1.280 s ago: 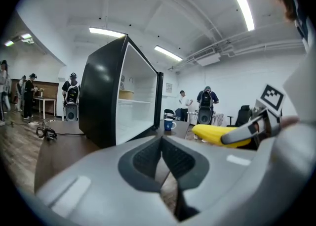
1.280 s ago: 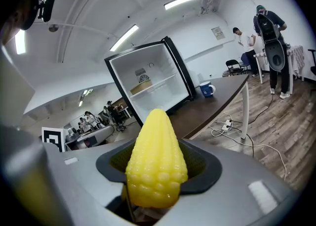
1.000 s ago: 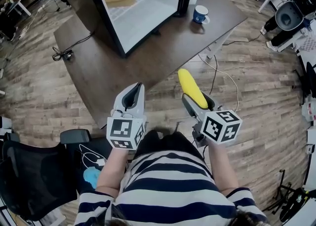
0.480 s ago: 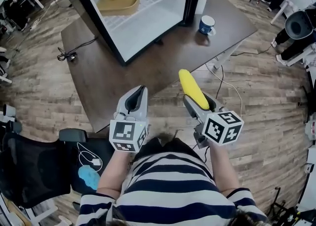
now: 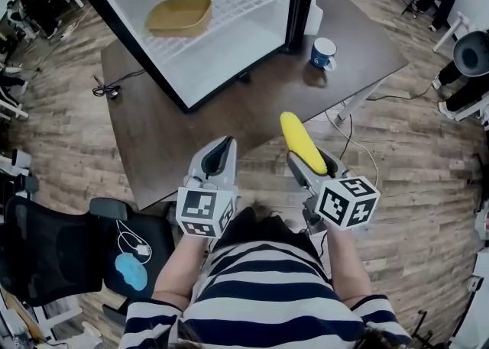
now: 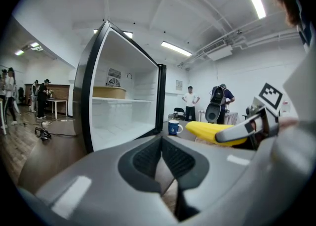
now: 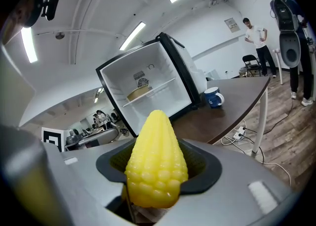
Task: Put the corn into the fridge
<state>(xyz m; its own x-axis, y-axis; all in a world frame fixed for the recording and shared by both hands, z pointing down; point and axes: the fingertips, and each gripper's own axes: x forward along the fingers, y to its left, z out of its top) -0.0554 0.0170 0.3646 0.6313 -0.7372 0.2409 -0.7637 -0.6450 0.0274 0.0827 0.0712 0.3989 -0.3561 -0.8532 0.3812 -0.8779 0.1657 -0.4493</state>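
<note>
A yellow corn cob (image 5: 299,141) (image 7: 157,160) sticks forward out of my right gripper (image 5: 309,163), which is shut on it, over the wooden floor just off the table's near edge. The small fridge (image 5: 221,15) (image 7: 148,91) stands open on the dark table (image 5: 199,118), its white inside facing me, well ahead of both grippers. My left gripper (image 5: 220,158) (image 6: 160,163) is shut with nothing in it, near the table's front edge. In the left gripper view the corn (image 6: 210,131) shows at the right.
A tan basket (image 5: 179,17) lies on the fridge's wire shelf. A blue mug (image 5: 323,53) stands on the table right of the fridge. A black chair (image 5: 46,248) is at my left, cables (image 5: 348,122) trail on the floor, and people stand far off.
The view has moved closer to the table and fridge. Both grippers keep their pose, the corn still held in the right one.
</note>
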